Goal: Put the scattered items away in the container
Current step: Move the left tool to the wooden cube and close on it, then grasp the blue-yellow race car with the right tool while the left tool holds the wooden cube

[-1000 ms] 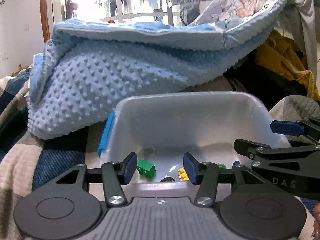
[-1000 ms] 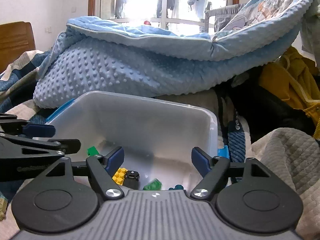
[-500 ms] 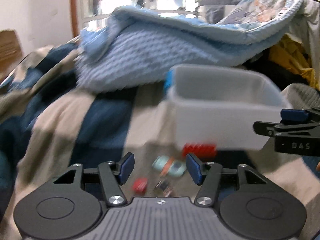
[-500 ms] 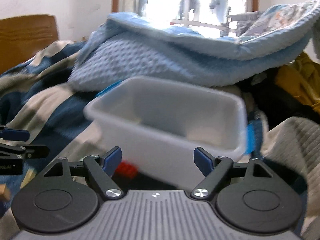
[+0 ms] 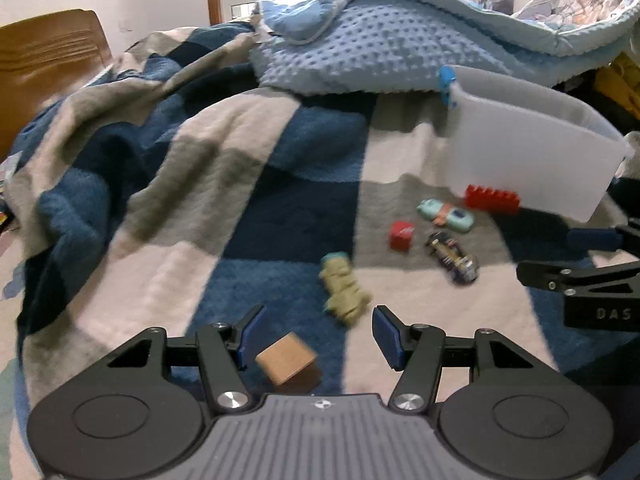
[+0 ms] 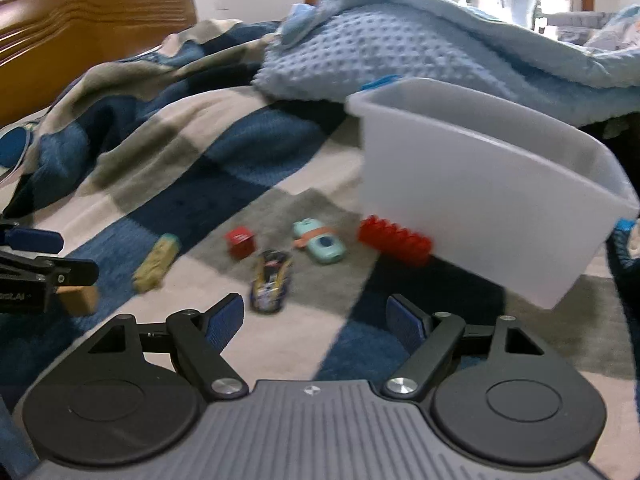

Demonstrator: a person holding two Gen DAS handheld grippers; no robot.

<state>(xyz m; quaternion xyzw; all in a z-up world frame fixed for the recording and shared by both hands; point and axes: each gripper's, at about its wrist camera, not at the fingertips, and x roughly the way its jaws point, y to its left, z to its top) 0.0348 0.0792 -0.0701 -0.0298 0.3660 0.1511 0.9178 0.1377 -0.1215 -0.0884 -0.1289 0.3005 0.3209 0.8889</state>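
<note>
Left wrist view: left tongs (image 5: 316, 334) spread, empty, above wooden block (image 5: 288, 358); right tongs (image 6: 316, 320) likewise spread. Advice: straddle block squarely before pinching.

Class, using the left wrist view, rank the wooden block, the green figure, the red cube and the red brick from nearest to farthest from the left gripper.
1. Wooden block, between the left gripper's open jaws.
2. Green figure, just ahead, slightly right.
3. Red cube, farther right.
4. Red brick, against the container.
</note>
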